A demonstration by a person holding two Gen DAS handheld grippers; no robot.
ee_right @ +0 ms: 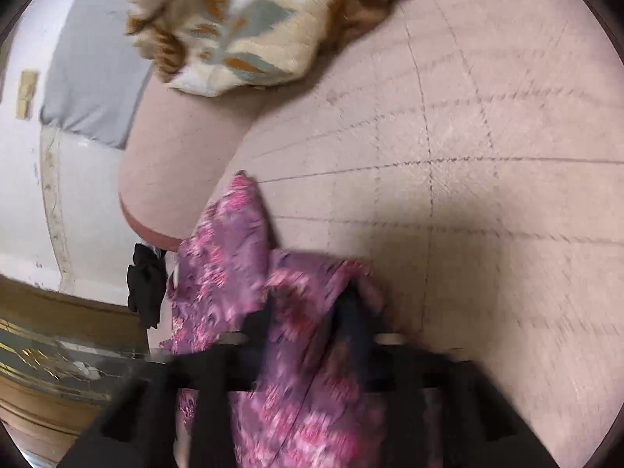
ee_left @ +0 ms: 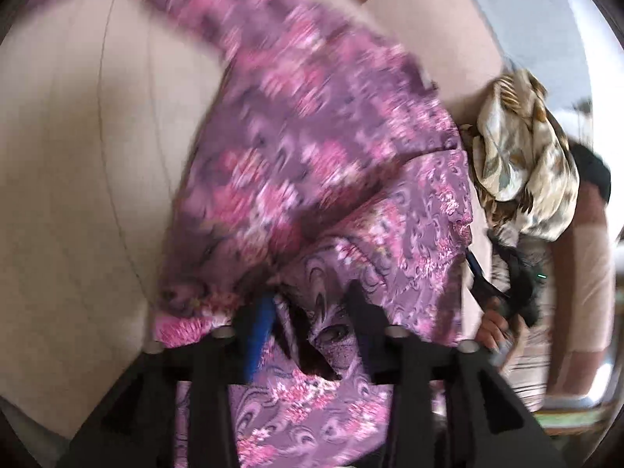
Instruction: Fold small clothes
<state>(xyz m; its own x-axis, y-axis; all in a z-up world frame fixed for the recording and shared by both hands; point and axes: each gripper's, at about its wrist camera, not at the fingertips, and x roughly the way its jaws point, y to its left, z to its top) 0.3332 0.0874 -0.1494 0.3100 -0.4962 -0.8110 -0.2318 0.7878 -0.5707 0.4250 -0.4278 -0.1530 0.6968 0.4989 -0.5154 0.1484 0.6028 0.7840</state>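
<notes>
We work over a pale pink quilted bedspread (ee_right: 487,124), stitched in a grid, which fills most of both views. Across it, from the left wrist camera, runs the purple floral garment (ee_left: 312,148), a long band of pink-on-violet cloth, blurred in its upper part, its near end bunched at our fingers. At the far edge of the bed sits a crumpled cream cloth with brown and grey leaf print (ee_left: 522,156), well apart from the garment. Our left gripper (ee_left: 308,312) stands partly open; the garment lies between and under its two black fingers (ee_left: 358,300), draped over the gap, and we cannot tell whether the pads press it. From the right wrist camera, our right gripper (ee_right: 304,316) stands fairly wide, with a fold of the same garment (ee_right: 234,257) passing between its fingers (ee_right: 351,312) and heaped up just ahead of them; blur hides whether the pads touch. In the left view the other hand (ee_left: 493,327) shows small at the right.
</notes>
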